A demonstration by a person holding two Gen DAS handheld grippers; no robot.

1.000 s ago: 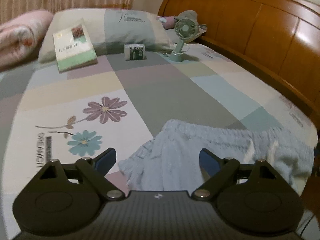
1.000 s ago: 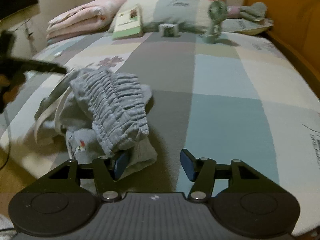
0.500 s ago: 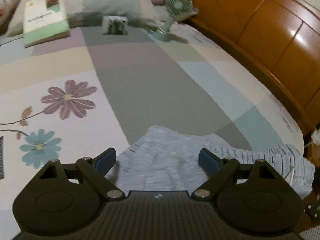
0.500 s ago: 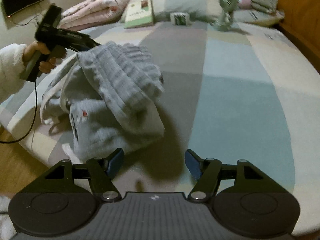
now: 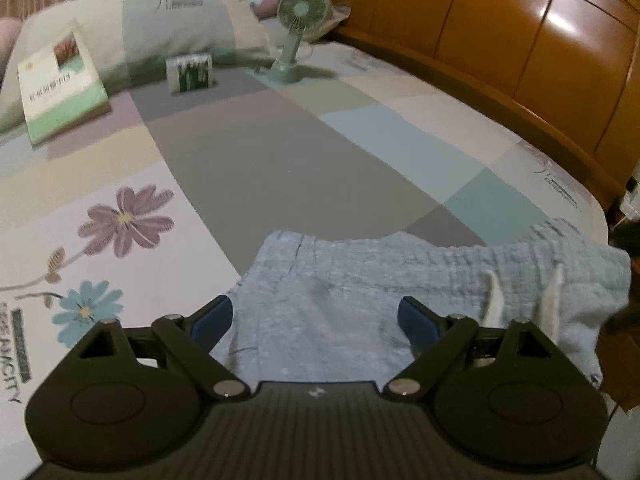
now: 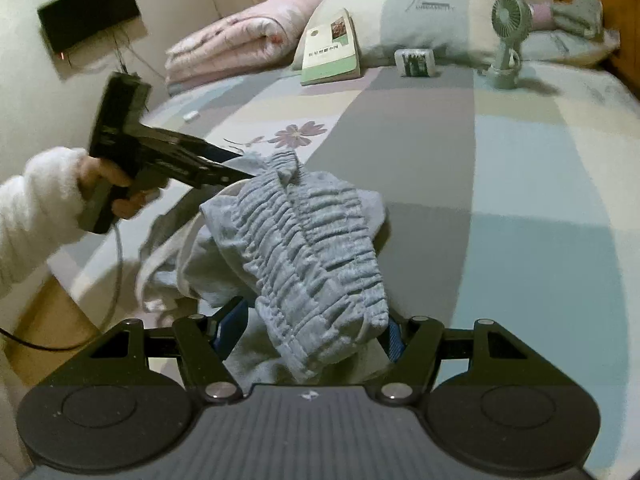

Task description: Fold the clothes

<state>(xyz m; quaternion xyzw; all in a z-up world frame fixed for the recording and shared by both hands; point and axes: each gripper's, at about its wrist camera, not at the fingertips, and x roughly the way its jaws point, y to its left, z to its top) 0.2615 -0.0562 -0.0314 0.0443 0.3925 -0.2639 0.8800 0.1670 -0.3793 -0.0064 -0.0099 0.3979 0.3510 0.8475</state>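
Left wrist view: my left gripper stands spread wide, its blue pads on either side of the pale blue garment and gripping nothing. That garment (light cotton trousers or shorts, by the look of them) lies crumpled at the near edge of the bed, with two white drawstrings hanging from the gathered waistband on the right. Beyond it the patchwork sheet runs on, printed at left with a purple flower and a blue flower. Farther back a green-and-white book leans on a pillow, a small box stands beside it, and a green stand fan rises near the wooden headboard.

Right wrist view: my right gripper is likewise parted, with the ruffled end of the waistband lying between its fingers; whether the pads touch the cloth I cannot tell. Past the bunched garment, my left gripper reaches the waistband's far end, held by a hand in a white fluffy sleeve. At the far end lie a folded pink quilt, the book, the box and the fan.
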